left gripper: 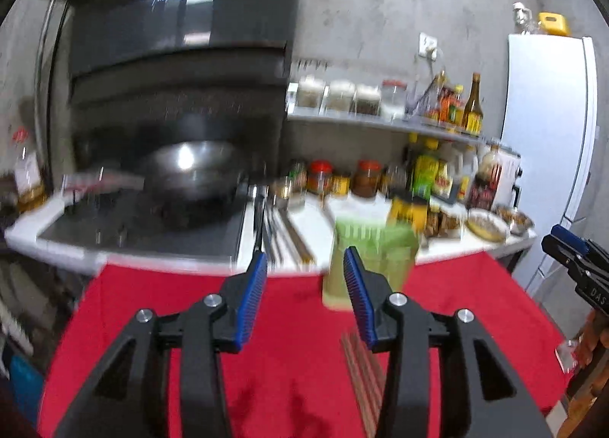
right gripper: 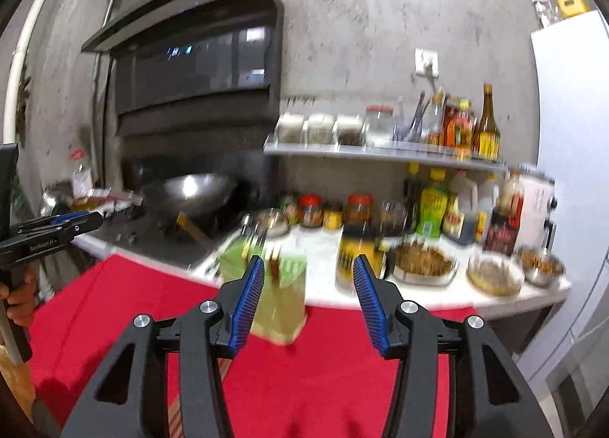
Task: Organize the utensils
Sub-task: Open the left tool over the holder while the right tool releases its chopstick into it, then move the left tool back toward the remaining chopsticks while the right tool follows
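A pale green utensil holder stands upright on the red cloth near the counter edge. It also shows in the right wrist view, with a brown utensil tip sticking out of its top. A bundle of brown chopsticks lies on the cloth below my left gripper's right finger. My left gripper is open and empty, held above the cloth just left of the holder. My right gripper is open and empty, with the holder just behind its left finger. Both views are blurred.
A white counter behind the cloth carries a wok on a black hob, more chopsticks, jars, sauce bottles and bowls of food. A shelf holds more jars. A white fridge stands at the right.
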`<state>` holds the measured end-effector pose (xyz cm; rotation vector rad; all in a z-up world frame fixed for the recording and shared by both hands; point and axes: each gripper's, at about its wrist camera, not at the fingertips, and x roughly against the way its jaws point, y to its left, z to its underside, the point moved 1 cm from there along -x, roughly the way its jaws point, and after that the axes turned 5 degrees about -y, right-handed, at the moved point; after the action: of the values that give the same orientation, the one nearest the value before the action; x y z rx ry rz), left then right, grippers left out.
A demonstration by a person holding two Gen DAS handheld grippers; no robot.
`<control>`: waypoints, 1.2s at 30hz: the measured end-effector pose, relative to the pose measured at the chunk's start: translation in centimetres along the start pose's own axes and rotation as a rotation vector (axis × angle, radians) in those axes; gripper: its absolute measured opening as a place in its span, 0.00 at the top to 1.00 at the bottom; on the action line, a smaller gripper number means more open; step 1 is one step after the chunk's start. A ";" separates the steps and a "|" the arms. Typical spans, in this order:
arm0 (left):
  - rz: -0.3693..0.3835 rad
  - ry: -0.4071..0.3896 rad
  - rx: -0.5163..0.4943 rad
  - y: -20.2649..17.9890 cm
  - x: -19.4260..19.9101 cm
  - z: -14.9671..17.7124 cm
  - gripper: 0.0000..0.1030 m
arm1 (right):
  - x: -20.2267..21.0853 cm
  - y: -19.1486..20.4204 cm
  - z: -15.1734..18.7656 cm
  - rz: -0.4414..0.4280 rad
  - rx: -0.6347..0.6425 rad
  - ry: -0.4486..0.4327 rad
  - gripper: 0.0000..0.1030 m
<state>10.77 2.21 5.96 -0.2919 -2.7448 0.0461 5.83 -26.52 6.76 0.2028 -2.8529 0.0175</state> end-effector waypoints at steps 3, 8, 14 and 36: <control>-0.011 0.076 -0.009 -0.1 0.5 4.8 0.60 | 0.4 1.3 3.8 -0.028 0.001 0.080 0.51; -0.031 0.208 -0.007 -0.3 0.3 11.1 0.60 | 0.0 3.5 8.9 -0.081 -0.012 0.191 0.51; -0.060 0.286 -0.006 0.4 0.8 14.9 0.60 | -0.4 5.0 12.7 -0.097 -0.026 0.274 0.51; -0.076 0.332 0.039 3.1 -0.9 15.9 0.60 | -5.8 10.0 16.3 -0.190 -0.027 0.479 0.82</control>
<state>6.28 5.12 -9.36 -0.1664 -2.4194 0.0281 5.40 -16.38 -10.46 0.4033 -2.3469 -0.0101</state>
